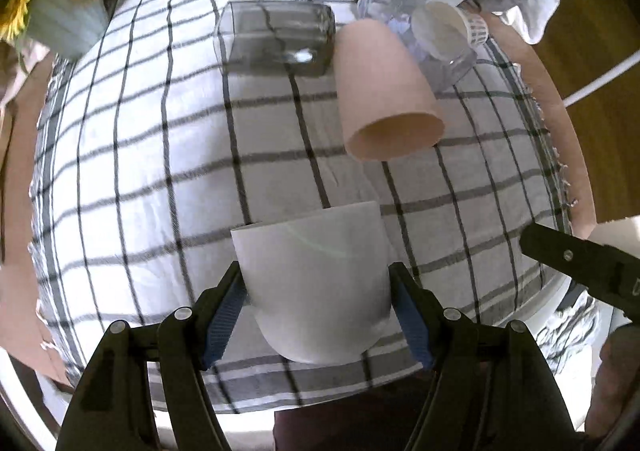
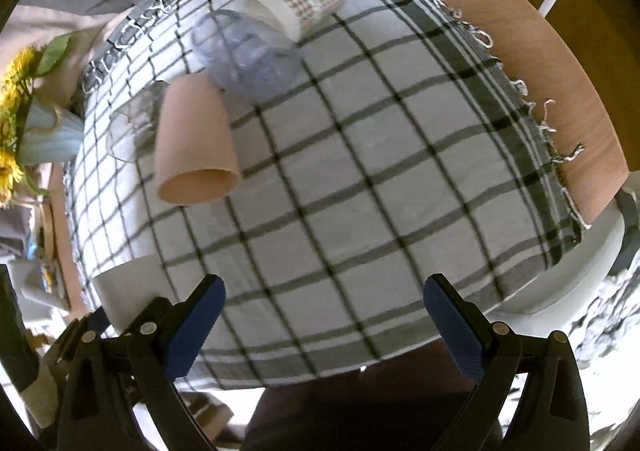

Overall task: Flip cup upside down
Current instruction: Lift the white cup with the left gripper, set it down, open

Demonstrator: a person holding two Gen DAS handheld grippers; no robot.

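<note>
Two blue pads (image 1: 224, 315) of the left claw (image 1: 320, 311) squeeze the white cup (image 1: 316, 283); the right claw (image 2: 324, 315) is wide apart, holding nothing.

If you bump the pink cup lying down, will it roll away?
Probably: the pink cup lies on its side on the checked cloth, so it may roll, likely curving since it tapers. The soft cloth might slow it.

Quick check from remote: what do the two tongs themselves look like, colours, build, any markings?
Both look alike. The left tongs have black, angular plastic arms with round silver rivets at the joints and blue, finely textured pads on the inner faces. The right tongs show the same black arms, silver rivets and blue pads. No cables, labels or sleeves are visible.
</note>
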